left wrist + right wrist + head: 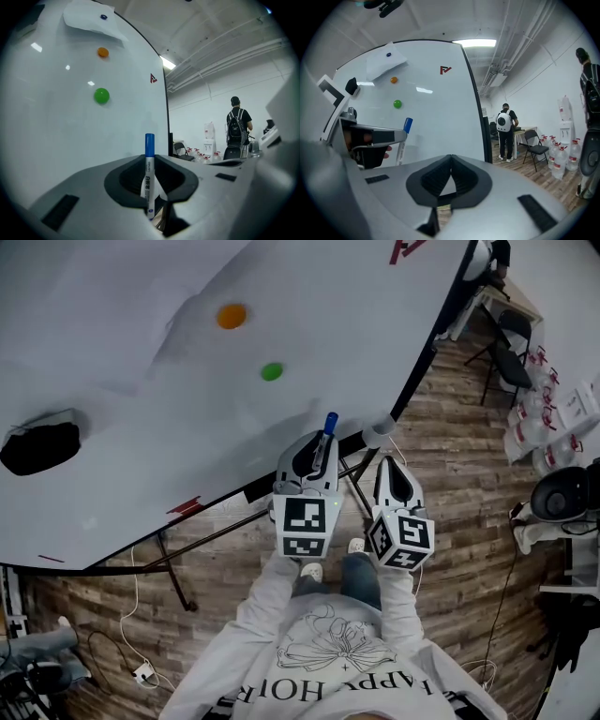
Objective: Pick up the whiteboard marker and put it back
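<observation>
The whiteboard marker (149, 180), white with a blue cap (149, 145), stands upright between the jaws of my left gripper (151, 164), which is shut on its barrel. In the head view the left gripper (319, 448) holds the marker (328, 430) just in front of the lower edge of the whiteboard (141, 381), cap pointing at the board. My right gripper (394, 474) hangs beside it to the right, shut and empty. From the right gripper view, its jaws (450, 165) meet with nothing between them, and the marker (403, 138) shows at the left.
An orange magnet (232, 316) and a green magnet (272, 371) stick to the board, with a black eraser (39, 447) at its left. The board's stand legs (173, 573) and cables lie on the wood floor. A person with a backpack (505, 123), folding chairs (534, 143) and water bottles (558, 157) stand at the right.
</observation>
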`<state>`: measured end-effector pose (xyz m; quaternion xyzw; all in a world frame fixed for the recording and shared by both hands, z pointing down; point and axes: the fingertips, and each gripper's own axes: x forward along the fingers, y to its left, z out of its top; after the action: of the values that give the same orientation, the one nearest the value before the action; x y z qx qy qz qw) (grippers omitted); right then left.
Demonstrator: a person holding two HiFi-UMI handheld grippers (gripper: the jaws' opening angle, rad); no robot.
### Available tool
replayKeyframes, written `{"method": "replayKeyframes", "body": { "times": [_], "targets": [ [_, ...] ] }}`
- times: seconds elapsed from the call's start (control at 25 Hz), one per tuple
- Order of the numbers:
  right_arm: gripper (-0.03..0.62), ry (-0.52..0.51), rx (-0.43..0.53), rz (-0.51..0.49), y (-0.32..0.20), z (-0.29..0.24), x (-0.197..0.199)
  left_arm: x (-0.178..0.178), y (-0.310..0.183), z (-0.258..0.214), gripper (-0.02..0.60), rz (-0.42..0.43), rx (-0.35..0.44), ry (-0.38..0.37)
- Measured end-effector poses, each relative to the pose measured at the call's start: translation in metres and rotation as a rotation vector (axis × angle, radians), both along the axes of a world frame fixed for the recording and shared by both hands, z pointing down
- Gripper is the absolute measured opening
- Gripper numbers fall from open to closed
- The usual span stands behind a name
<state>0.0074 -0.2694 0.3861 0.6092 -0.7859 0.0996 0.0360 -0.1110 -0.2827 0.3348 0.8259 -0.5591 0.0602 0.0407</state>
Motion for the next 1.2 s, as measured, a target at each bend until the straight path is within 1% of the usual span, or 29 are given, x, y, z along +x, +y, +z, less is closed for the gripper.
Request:
{"method": "replayKeyframes", "body": {
  "times": [0.16, 0.36, 0.52, 0.72, 0.84, 0.92, 1.08, 1.2],
  "targets": [
    [0.003, 0.003, -0.008, 0.008, -0.020, 0.005, 0.028, 0.029, -0.024, 0.003, 0.058, 0.009, -0.003, 0.015],
    [0.003, -0.002, -0.006, -0.007, -0.054, 0.004, 0.067, 0.069, -0.055, 0.005, 0.058, -0.002, 0.001, 0.019],
    [0.003, -0.012, -0.008, -0.039, -0.084, 0.004, 0.095, 0.101, -0.081, 0.008, 0.058, -0.019, -0.009, 0.016],
    [0.003, -0.025, -0.017, -0.089, -0.119, 0.008, 0.121, 0.136, -0.110, 0.015, 0.058, -0.021, -0.022, 0.055],
    [0.003, -0.029, -0.026, -0.110, -0.135, 0.012, 0.130, 0.148, -0.124, 0.021, 0.058, -0.019, -0.029, 0.106],
    [0.003, -0.031, -0.034, -0.121, -0.142, 0.016, 0.138, 0.154, -0.132, 0.025, 0.058, -0.026, -0.030, 0.121],
    [0.003, -0.033, -0.056, -0.135, -0.154, 0.026, 0.153, 0.166, -0.147, 0.036, 0.058, -0.043, -0.021, 0.126],
    [0.003, -0.034, -0.070, -0.144, -0.159, 0.034, 0.163, 0.173, -0.153, 0.048, 0.058, -0.061, -0.017, 0.111]
  ]
}}
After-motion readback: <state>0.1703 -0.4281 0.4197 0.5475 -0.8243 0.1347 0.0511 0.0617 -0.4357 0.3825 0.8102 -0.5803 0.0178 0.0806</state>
